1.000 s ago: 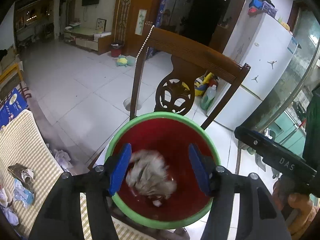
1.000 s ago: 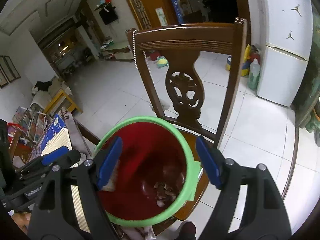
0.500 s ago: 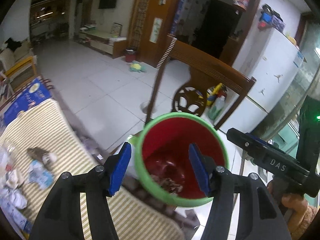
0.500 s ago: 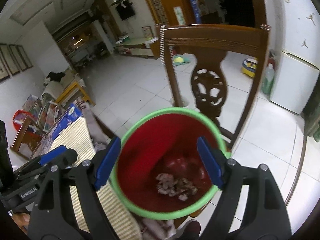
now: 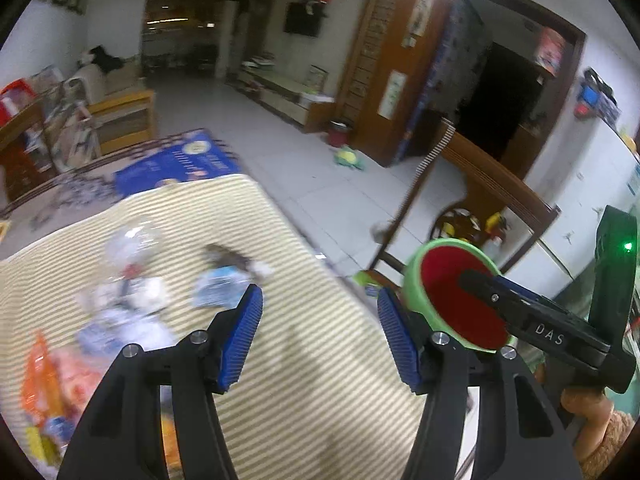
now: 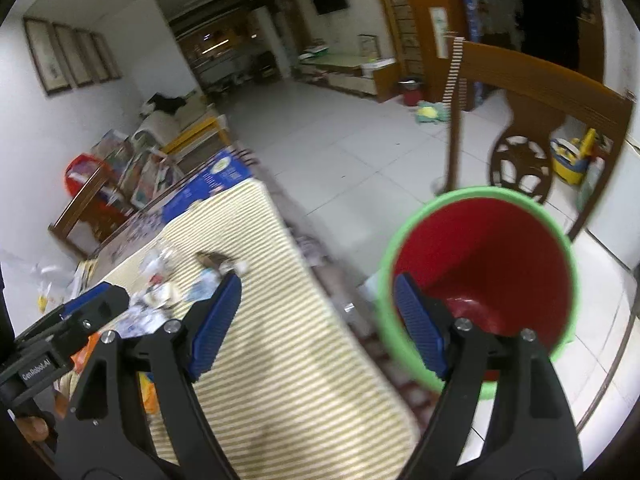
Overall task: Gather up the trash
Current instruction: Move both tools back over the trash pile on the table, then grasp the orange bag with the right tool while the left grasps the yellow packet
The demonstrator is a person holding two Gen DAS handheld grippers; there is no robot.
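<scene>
Ribbed blue pads on open left claw (image 5: 318,330), crumpled wrappers (image 5: 132,300), striped cloth (image 5: 304,392)

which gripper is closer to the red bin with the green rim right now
Right. The right gripper has one finger overlapping the bin rim, the bin beside the table edge. The left gripper sits over the striped tablecloth, further from it.

White letters "DAS" stand on the black body of the right gripper (image 5: 550,330), seen from the left wrist camera. White lettering "GenRobot.AI" stands on the black body of the left gripper (image 6: 38,370), seen from the right wrist camera. Other print is too blurred to read.
</scene>
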